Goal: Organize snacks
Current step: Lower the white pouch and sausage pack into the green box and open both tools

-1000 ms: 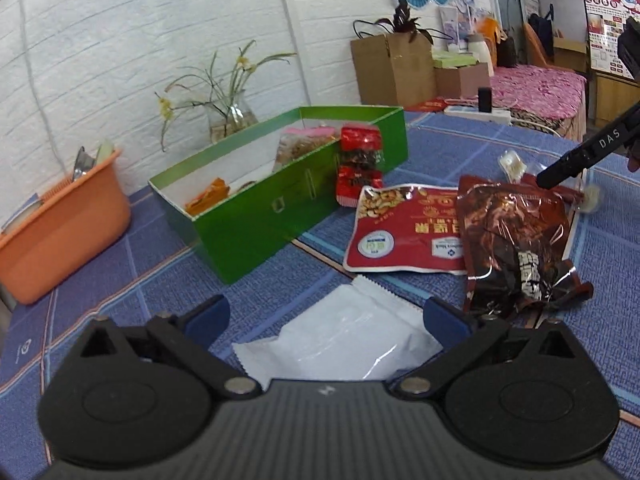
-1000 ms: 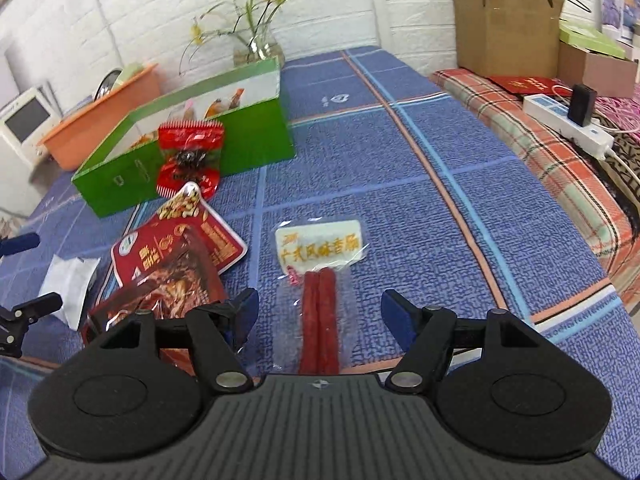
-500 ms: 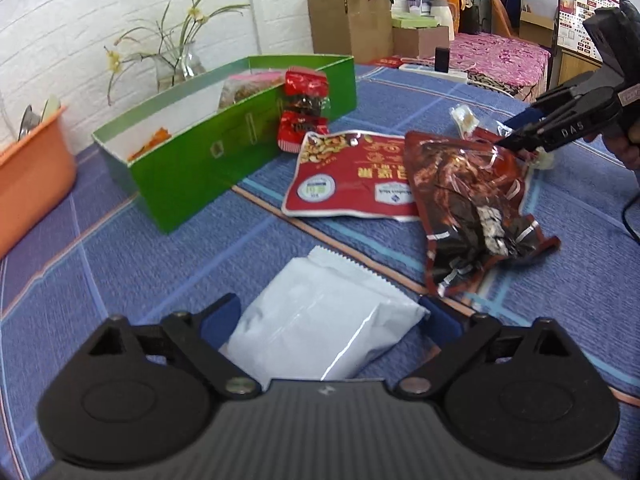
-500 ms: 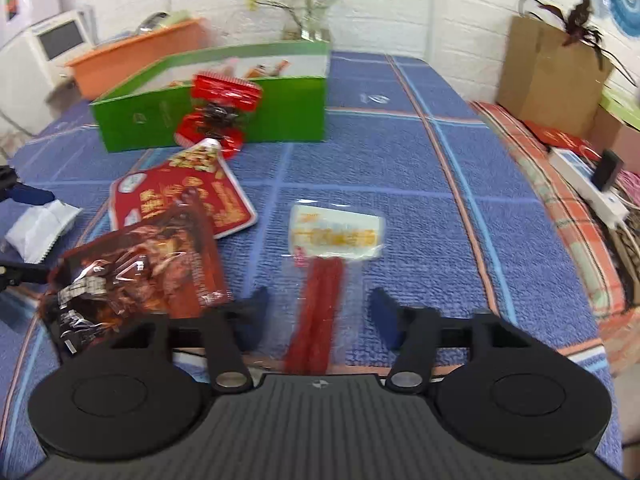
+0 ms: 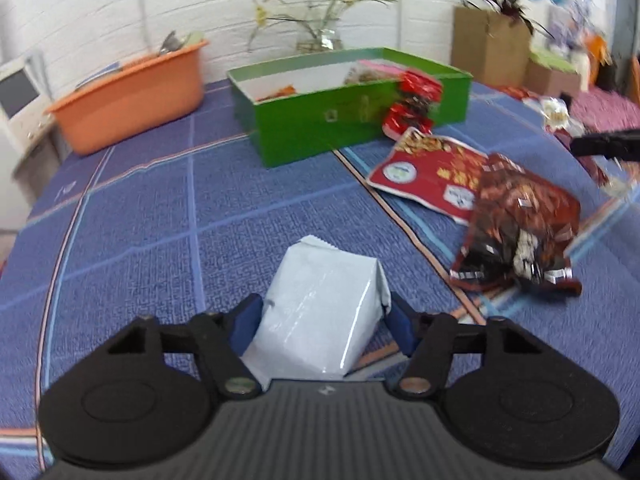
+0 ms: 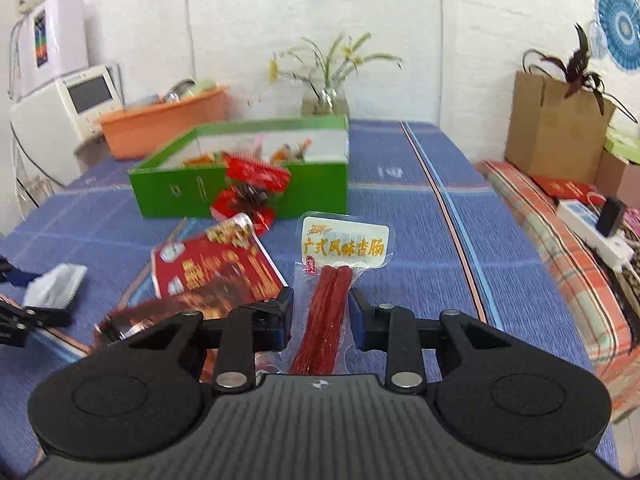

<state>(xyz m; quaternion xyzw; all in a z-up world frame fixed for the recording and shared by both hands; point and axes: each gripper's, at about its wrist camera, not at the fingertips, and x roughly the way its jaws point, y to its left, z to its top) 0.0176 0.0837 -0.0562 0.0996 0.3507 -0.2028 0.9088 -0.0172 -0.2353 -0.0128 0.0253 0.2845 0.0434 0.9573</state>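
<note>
Left gripper [image 5: 325, 322] squeezed shut on white packet [image 5: 320, 316], low centre. Right gripper [image 6: 320, 320] pinched sausage pack [image 6: 334, 280], bottom end hidden. Green box [image 6: 244, 188] behind, blurry.

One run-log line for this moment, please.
left tool: shut on white packet | right tool: shut on sausage pack | green box: ahead
</note>
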